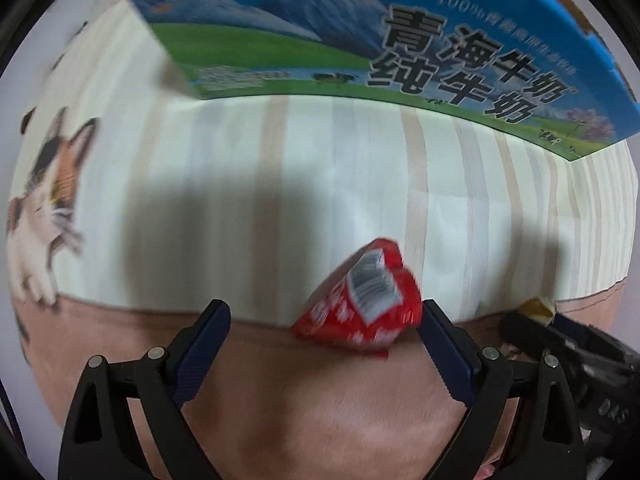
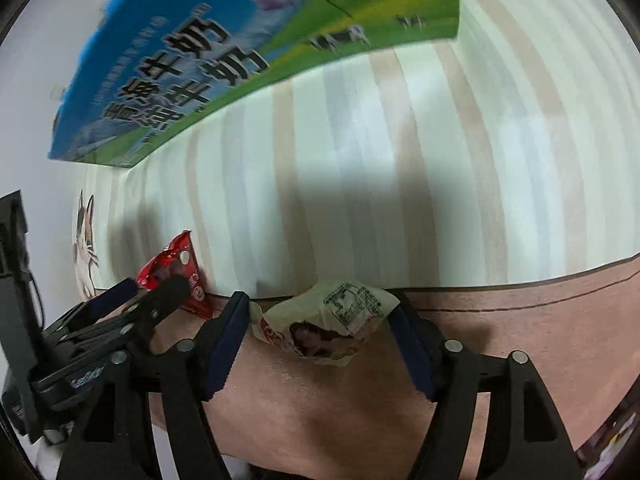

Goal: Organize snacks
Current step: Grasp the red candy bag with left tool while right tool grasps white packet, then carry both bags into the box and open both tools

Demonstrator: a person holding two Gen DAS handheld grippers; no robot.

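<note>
Spanning red packet (image 1: 360,304), left hand-held gripper (image 1: 324,320) splayed, low.

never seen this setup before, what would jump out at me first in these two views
The big blue and green milk carton box fills the top of both views, standing on the striped cloth. Nearer, a red snack packet sits between the fingers of the open left gripper, and a cream snack packet between those of the open right gripper. A cartoon cat is printed at the cloth's left.

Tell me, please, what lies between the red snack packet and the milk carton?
Only bare striped cloth separates red snack packet from milk carton, in both wrist views.
</note>
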